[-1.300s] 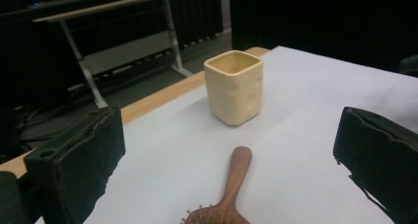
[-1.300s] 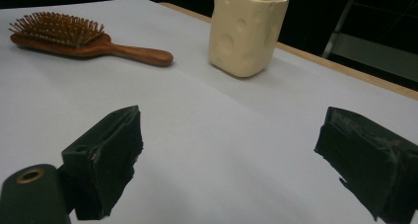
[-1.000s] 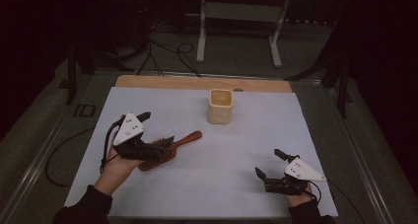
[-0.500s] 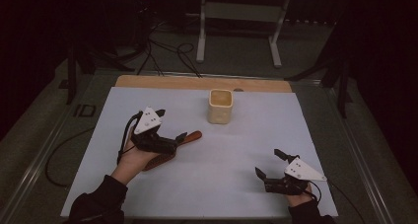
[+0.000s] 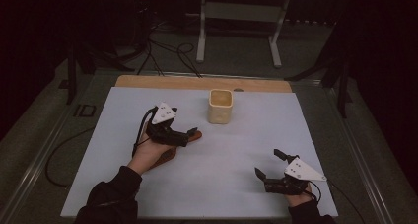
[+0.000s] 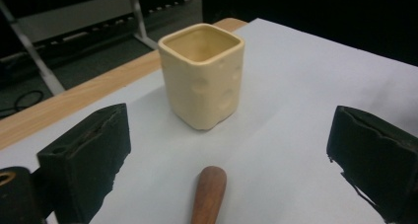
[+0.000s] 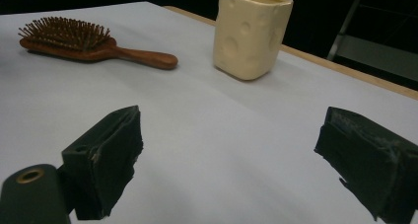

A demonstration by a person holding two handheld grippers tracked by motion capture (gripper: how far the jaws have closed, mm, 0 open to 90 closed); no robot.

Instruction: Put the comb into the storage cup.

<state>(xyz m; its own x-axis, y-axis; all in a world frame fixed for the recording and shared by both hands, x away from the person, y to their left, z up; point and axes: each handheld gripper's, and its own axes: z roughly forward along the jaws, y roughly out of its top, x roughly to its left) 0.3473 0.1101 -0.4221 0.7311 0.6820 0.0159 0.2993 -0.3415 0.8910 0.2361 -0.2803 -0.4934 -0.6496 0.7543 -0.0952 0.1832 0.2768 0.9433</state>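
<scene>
A brown wooden hairbrush [image 5: 165, 156] lies left of centre on the white table sheet [image 5: 236, 150], with its handle [image 6: 209, 190] pointing toward a cream square cup [image 5: 220, 106]. My left gripper [image 5: 191, 133] hovers over the brush with its jaws open. In the left gripper view the handle tip lies between and below the wide jaws of the left gripper [image 6: 229, 169], and the cup [image 6: 202, 76] stands just beyond. My right gripper [image 5: 268, 163] rests at the front right, open and empty. From the right gripper [image 7: 236, 167] the brush [image 7: 74, 41] and cup [image 7: 251, 31] show far off.
A wooden strip [image 5: 162, 82] borders the far edge of the sheet. Beyond the table stand a metal frame [image 5: 236, 17] and loose cables [image 5: 167, 51] on a dark floor. White sheet lies bare between the two grippers.
My left gripper has moved right and forward along the brush, from over its head to over its handle, closer to the cup. The right gripper has stayed put.
</scene>
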